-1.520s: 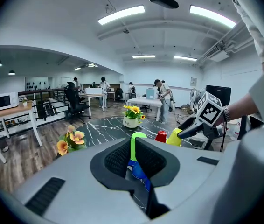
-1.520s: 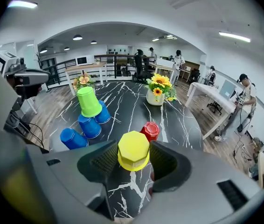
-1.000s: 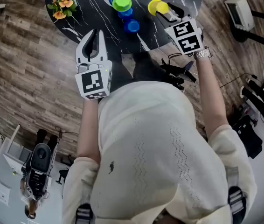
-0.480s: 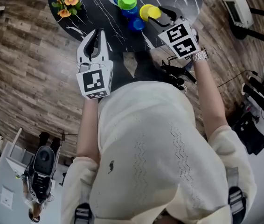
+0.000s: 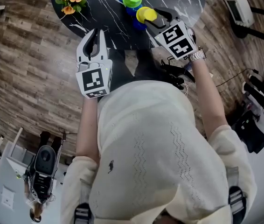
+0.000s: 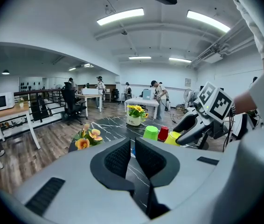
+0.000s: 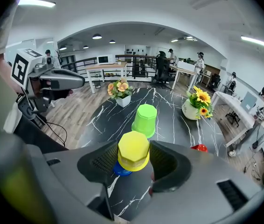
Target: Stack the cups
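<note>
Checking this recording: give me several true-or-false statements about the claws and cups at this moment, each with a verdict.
1. The right claw grips a yellow cup. True.
2. The left claw holds the green cup. False: its jaws are nearly together with nothing between them, and the green cup stands untouched beyond the yellow cup.
3. The yellow cup is held with its closed base up. True.
4. The red cup is nested in the yellow cup. False: it stands apart on the table.
5. The table is plain white. False: it is black with white veins.
</note>
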`<state>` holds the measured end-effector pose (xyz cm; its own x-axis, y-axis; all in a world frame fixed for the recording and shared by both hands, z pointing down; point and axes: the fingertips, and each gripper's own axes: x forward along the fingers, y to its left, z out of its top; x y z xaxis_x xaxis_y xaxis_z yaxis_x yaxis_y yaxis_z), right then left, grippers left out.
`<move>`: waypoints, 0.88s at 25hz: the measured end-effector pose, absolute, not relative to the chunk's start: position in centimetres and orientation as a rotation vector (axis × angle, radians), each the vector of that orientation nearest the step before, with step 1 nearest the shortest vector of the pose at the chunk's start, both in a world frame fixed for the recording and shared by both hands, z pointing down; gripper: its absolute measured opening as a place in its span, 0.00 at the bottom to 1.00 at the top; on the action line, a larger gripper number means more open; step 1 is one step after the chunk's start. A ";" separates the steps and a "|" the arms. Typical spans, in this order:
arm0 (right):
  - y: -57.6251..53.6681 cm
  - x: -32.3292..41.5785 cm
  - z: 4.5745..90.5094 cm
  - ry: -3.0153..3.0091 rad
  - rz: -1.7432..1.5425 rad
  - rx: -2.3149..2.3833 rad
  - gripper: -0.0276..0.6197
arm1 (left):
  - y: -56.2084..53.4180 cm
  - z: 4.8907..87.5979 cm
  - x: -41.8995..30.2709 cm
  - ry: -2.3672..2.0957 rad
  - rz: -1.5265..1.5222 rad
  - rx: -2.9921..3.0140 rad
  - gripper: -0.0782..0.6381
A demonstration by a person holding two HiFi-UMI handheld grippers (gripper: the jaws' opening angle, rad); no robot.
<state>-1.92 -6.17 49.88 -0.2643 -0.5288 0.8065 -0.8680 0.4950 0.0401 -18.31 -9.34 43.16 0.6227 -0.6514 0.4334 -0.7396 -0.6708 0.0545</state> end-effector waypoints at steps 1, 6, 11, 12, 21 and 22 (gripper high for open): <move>-6.2 -2.1 49.9 -1.938 0.536 1.152 0.39 | -9.3 43.2 -18.4 -1.140 0.564 2.615 0.18; -6.6 -2.7 50.2 -1.940 0.538 1.148 0.39 | -9.3 43.6 -19.3 -1.152 0.582 2.609 0.18; -6.9 -3.0 50.5 -1.942 0.531 1.145 0.39 | -9.3 43.7 -19.8 -1.169 0.589 2.601 0.18; -7.0 -3.0 50.5 -1.945 0.530 1.144 0.39 | -9.3 43.7 -19.8 -1.171 0.591 2.598 0.18; -7.3 -3.4 50.2 -1.986 0.527 1.134 0.43 | -9.1 44.1 -19.2 -1.177 0.600 2.588 0.18; -7.3 -3.4 50.1 -1.993 0.527 1.132 0.44 | -9.1 44.1 -19.0 -1.177 0.601 2.588 0.18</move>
